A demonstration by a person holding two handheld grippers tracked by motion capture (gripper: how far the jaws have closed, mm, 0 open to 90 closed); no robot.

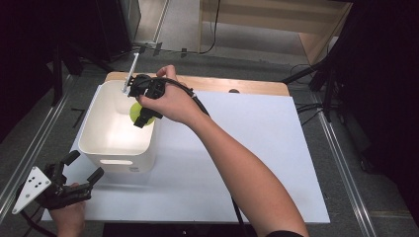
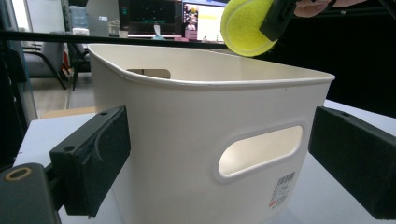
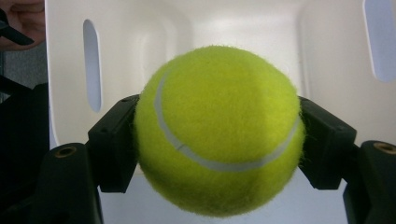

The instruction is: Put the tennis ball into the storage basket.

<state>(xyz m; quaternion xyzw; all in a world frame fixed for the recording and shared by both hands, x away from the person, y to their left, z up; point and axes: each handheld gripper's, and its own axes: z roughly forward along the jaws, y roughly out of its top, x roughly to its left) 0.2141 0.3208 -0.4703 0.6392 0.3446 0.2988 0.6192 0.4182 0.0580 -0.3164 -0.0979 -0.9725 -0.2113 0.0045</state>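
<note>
A yellow-green tennis ball [image 3: 217, 130] is clamped between the two black jaws of my right gripper [image 1: 143, 116], which is shut on it. The ball [image 1: 135, 111] hangs over the far right part of a white plastic bin [image 1: 94, 114], above its inside. From the left gripper view the ball [image 2: 245, 25] shows above the bin's far rim [image 2: 210, 79]. My left gripper [image 1: 84, 168] sits low at the table's near left corner. Its jaws stand wide open with nothing gripped, facing the bin's near wall with its handle slot [image 2: 259, 149].
The bin stands on a white sheet [image 1: 247, 148] covering a wooden table. Metal rails [image 1: 341, 153] run along both sides of the table. A cable [image 1: 195, 101] trails from the right gripper along the forearm. Monitors [image 2: 163, 18] stand far behind the bin.
</note>
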